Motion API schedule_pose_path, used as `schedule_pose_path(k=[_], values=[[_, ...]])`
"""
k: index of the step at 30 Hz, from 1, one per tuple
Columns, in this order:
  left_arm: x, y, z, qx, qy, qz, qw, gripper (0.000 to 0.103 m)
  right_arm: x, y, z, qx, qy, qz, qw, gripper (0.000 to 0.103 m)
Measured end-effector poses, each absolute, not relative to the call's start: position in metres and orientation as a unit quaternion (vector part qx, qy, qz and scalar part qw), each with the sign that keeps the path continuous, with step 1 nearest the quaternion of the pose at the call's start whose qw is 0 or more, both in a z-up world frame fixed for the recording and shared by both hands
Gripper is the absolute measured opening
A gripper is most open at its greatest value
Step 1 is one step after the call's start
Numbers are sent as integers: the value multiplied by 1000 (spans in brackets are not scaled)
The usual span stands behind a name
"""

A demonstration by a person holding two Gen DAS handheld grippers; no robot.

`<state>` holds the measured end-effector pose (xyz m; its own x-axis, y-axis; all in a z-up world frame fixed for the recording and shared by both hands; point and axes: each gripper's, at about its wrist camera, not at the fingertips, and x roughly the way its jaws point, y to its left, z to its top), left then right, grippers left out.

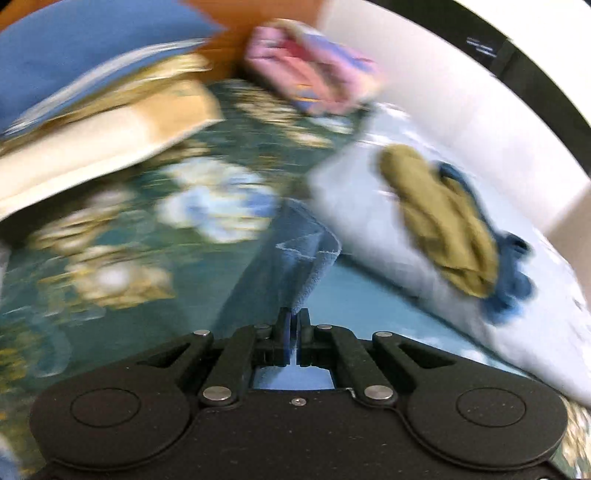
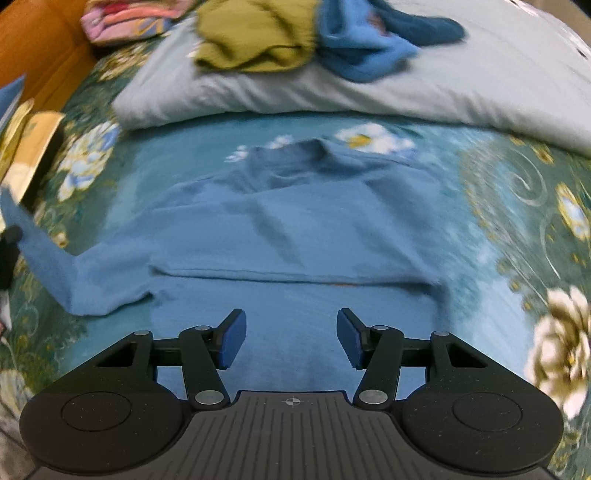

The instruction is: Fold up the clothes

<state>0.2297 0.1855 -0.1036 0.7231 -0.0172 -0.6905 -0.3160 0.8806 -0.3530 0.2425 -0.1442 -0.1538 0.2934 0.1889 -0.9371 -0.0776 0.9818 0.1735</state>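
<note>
Blue sweater [image 2: 295,229] lies spread on the bed [image 2: 517,206], collar toward the pale quilt [image 2: 369,92], body partly doubled over with a fold edge running across its middle. One sleeve trails off toward the left edge of the right wrist view, and appears lifted at its end.

Left gripper [image 1: 294,317]: fingers pressed together, clamped on a strip of the blue fabric, most likely that sleeve's cuff, whose hem stitching shows just ahead of the tips. The hold at the cuff looks meant to carry the sleeve across the body for the next fold. Left view is heavily smeared, so finer detail is lost.

Right gripper [image 2: 291,338]: fingers wide apart, holding nothing, poised over the near hem of the sweater. Probably placed there to pin or take the lower edge while the sleeve comes over; whether it touches the cloth cannot be told.

Count: one sweater in work. On the quilt, two unfolded garments bunched side by side, touching: one olive garment [image 2: 255,33], one blue garment [image 2: 369,40]. One pink patterned bundle [image 2: 125,18] near the wooden headboard [image 2: 37,48]. One stack of pillows [image 1: 92,122] at the far side, number unclear.
</note>
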Motion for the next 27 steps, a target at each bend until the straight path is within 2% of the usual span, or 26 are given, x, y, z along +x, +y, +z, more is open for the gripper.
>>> schedule_pose_path(k=[9, 16, 25, 27], values=[[285, 51, -97, -212, 364, -34, 906, 0, 222, -235, -165, 101, 586, 17, 804, 51], [299, -43, -129, -167, 417, -119, 886, 0, 205, -293, -178, 135, 589, -34, 796, 51], [302, -89, -196, -142, 516, -125, 835, 1, 195, -317, -190, 152, 596, -46, 787, 51], [301, -86, -201, -145, 524, -126, 830, 7, 196, -319, -190, 153, 594, -46, 788, 51]])
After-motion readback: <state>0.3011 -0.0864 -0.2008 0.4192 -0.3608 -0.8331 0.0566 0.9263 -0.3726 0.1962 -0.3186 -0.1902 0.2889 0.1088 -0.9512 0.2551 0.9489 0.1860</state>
